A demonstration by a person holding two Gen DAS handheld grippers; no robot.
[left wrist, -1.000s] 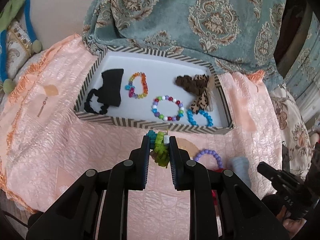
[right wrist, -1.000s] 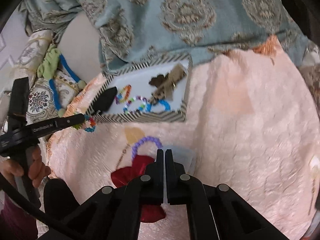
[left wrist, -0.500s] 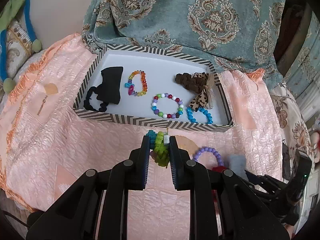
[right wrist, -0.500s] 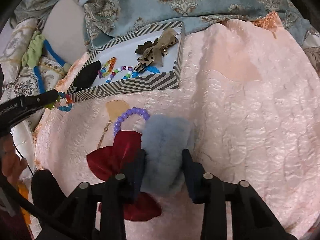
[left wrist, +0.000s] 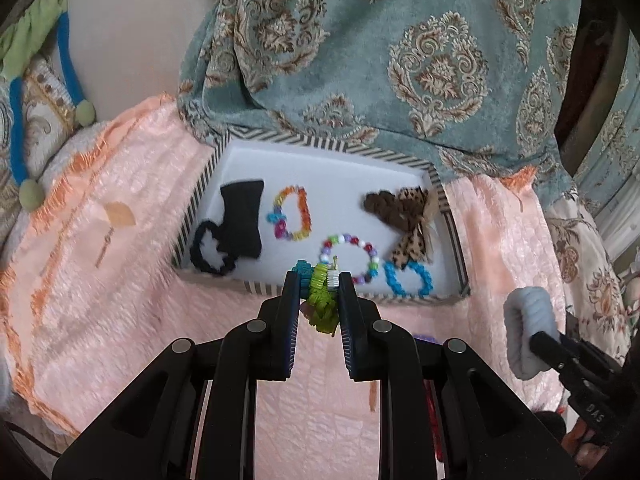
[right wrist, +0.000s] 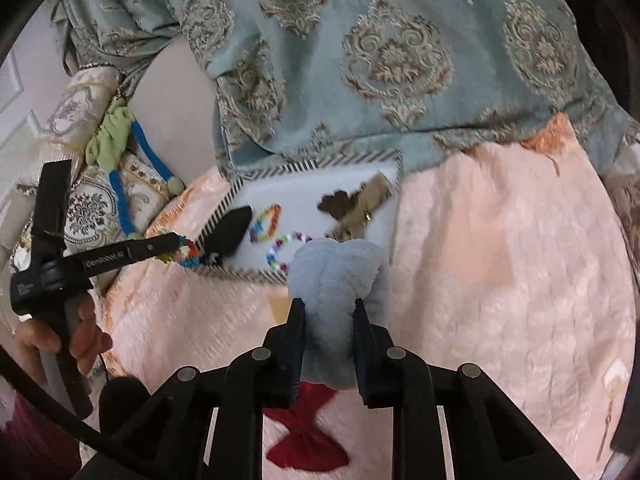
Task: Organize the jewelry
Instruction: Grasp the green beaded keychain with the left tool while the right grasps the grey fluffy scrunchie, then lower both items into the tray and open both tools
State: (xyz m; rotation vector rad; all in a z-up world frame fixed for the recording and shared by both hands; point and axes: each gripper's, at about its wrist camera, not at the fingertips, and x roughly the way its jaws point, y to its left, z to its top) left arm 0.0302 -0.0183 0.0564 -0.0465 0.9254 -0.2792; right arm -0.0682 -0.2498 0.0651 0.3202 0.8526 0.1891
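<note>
My left gripper is shut on a bracelet of green, teal and white beads, held just above the front wall of the striped box. My right gripper has a fluffy pale blue scrunchie between its pads, which press on it as the jaws are closing. The scrunchie hangs clear of the pink bedspread, near the box's front wall. In the box lie a black bow, bead bracelets and a leopard-print bow.
A red bow lies on the pink bedspread under my right gripper. A purple bead bracelet peeks out beside my left fingers. A teal patterned cloth hangs behind the box. A hand grips the left tool.
My right gripper, shut and empty a second ago, opened around the blue scrunchie, closed on it and lifted it off the bedspread. My left gripper rose a little with its bracelet, nearer the box.
</note>
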